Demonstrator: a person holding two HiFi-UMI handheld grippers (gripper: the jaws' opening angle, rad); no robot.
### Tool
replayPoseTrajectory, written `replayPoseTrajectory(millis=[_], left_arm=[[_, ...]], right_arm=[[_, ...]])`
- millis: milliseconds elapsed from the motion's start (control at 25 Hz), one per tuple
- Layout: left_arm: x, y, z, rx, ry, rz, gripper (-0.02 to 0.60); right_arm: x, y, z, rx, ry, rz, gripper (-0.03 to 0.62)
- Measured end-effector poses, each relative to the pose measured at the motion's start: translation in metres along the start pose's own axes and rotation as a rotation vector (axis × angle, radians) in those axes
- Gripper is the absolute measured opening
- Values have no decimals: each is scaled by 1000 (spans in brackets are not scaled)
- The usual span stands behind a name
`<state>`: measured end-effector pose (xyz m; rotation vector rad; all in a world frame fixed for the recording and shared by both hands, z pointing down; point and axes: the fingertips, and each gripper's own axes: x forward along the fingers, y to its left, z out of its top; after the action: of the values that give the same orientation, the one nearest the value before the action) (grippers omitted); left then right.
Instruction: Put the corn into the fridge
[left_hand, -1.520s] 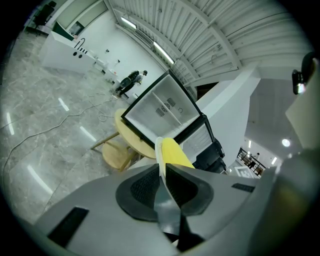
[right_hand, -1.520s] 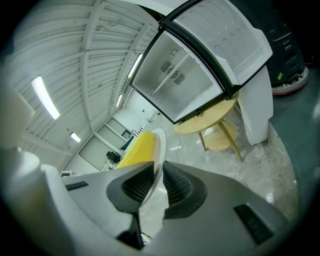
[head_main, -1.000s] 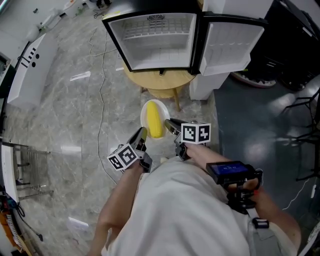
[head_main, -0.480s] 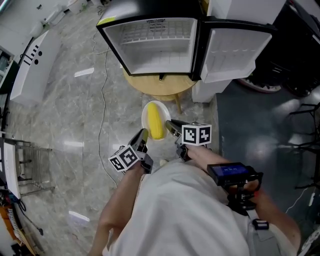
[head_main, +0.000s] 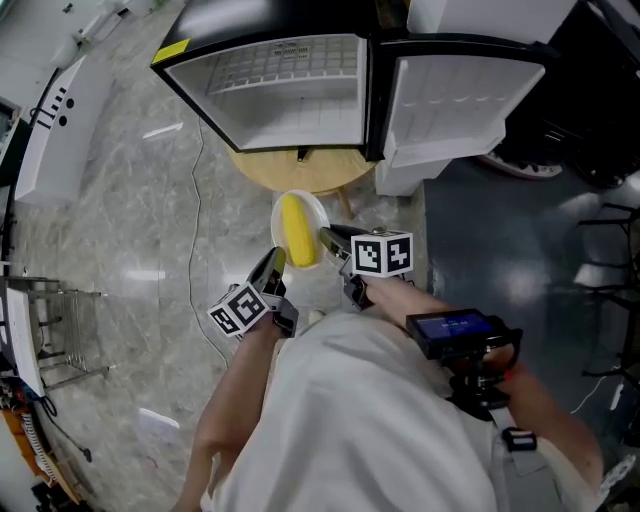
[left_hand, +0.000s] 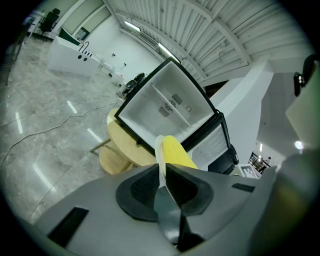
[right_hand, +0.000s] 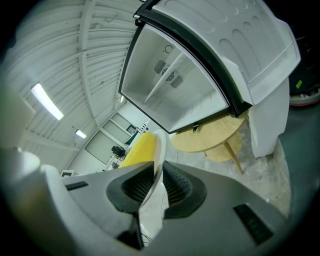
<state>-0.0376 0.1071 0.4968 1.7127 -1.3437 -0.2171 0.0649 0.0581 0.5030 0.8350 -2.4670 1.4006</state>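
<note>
The left gripper (head_main: 275, 262) and the right gripper (head_main: 333, 240) are each clamping an opposite rim of the white plate (head_main: 321, 214), probably sharing its weight to keep it level. The corn (head_main: 297, 232) is lying on it just beyond both grippers, with the open fridge (head_main: 290, 95) standing farther ahead.

The fridge (head_main: 290, 90) stands wide open toward the person, and a wire shelf (head_main: 290, 65) crosses its cavity, splitting the space in two. Its door (head_main: 455, 100) stands out to the right, beyond the right tool (head_main: 328, 238), walling off that side. Straight ahead, the round wooden desk (head_main: 300, 172) juts out under the fridge's lower edge. It lies between the opening and the plate (head_main: 315, 212), which both tools pinch by the rim, the left tool (head_main: 277, 258) at the near-left edge. To the left lies open floor (head_main: 120, 230) — only a thin cable (head_main: 195, 200) trails across it.
</note>
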Motion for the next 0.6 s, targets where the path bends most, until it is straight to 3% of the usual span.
replayPoseTrajectory(millis=[600], left_arm=[[41,-14,5,-29,-53,55,46]], right_arm=[[3,-28,39,-42,57,46,55]])
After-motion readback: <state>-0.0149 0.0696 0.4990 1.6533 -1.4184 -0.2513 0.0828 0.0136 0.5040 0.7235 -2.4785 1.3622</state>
